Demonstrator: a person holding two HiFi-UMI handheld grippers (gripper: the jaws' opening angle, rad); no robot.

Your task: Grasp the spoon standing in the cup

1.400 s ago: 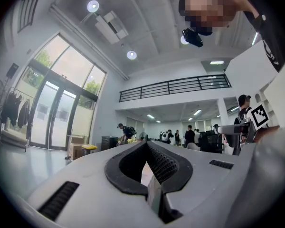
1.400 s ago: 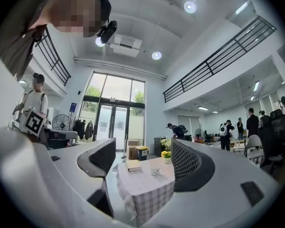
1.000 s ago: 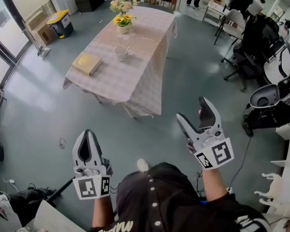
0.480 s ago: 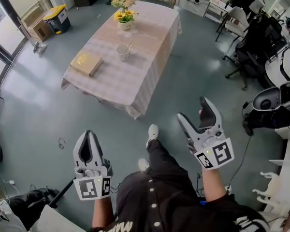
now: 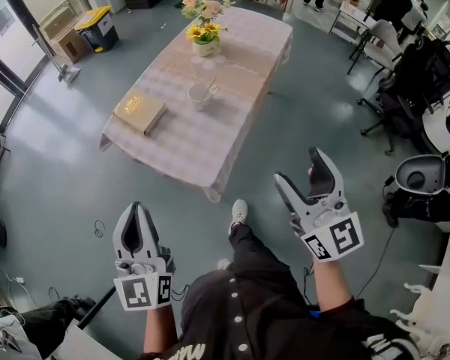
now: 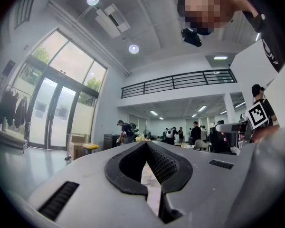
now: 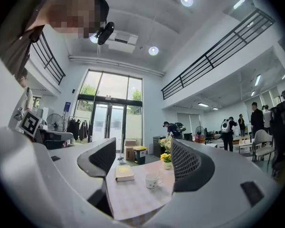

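Note:
A white cup (image 5: 200,95) stands mid-table on the pink checked cloth (image 5: 232,58), with a spoon (image 5: 211,86) leaning out of it to the right. The right gripper view has the same cup (image 7: 152,180) and spoon (image 7: 159,174) small and far off between its jaws. Both grippers hang over the floor well short of the table. My left gripper (image 5: 137,210) is shut, its tips (image 6: 146,144) meeting with nothing held. My right gripper (image 5: 299,168) stands open and empty, as it also does in its own view (image 7: 143,151).
A tan book (image 5: 139,111) lies left of the cup and a flower pot (image 5: 204,42) stands behind it. Office chairs (image 5: 405,73) crowd the right side. A yellow-lidded bin (image 5: 97,22) sits far left. My shoe (image 5: 239,211) steps on grey floor before the table.
The table has drawn nearer and slid down and right in the head view as the person walks toward it. Both grippers keep the same pose, left shut and right open.

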